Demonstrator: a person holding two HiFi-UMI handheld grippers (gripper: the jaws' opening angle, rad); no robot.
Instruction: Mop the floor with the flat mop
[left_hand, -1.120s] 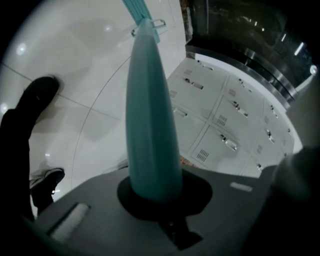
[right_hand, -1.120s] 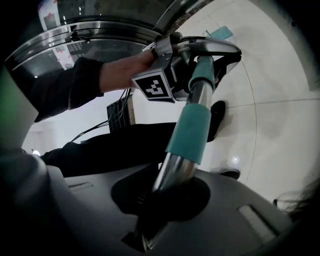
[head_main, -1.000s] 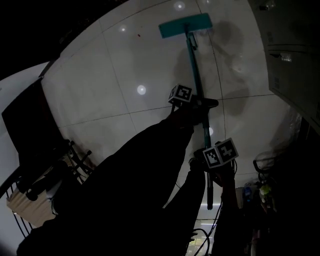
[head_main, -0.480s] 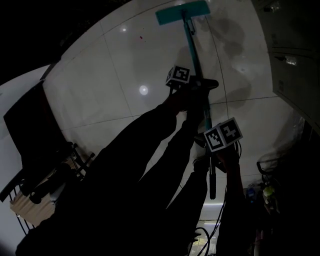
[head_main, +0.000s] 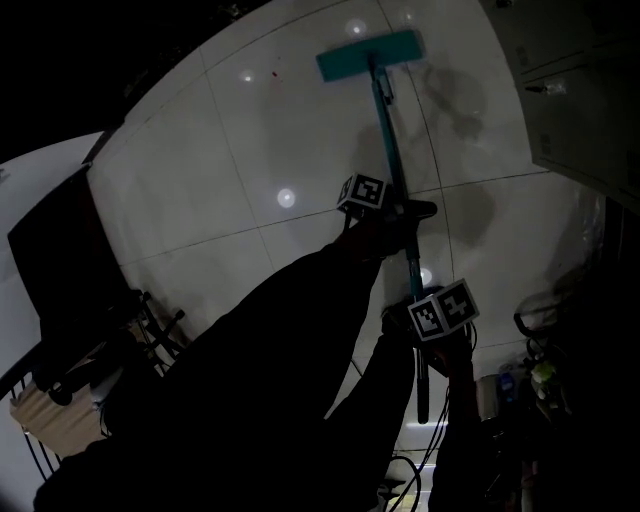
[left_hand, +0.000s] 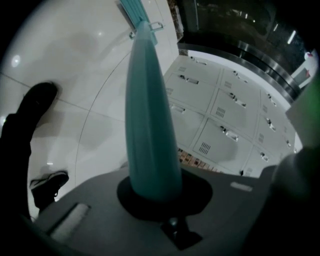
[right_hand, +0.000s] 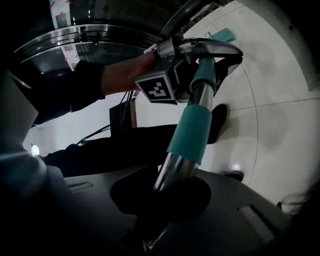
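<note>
**Flat mop held in both grippers, head down on tiled floor**

The flat mop head (head_main: 370, 53) is seen lying flat on the white tiled floor (head_main: 250, 150) at the top of the head view. Its teal pole (head_main: 388, 130) runs back toward the person.

The pole is gripped in two places. The L gripper (head_main: 402, 212) is set further up the shaft, nearer the mop head. The R gripper (head_main: 422, 340) is set lower, near the pole's dark end.

- **L gripper view:** the fingers are closed tight round the teal pole, which rises from btwn them to the mop head at the top edge.
- **R gripper view:** the fingers are likewise clamped on the pole, on its chrome section (right_hand: 172, 172) just below a teal sleeve (right_hand: 192, 132). The L gripper, w/ its marker cube (right_hand: 159, 86), is seen further along the pole.

Grey lockers (head_main: 575, 100) are seen at the right edge of the head view, near the mop head but apart from it. A black shoe (left_hand: 49, 184) is seen on the tiles at the lower left of the L gripper view.
</note>
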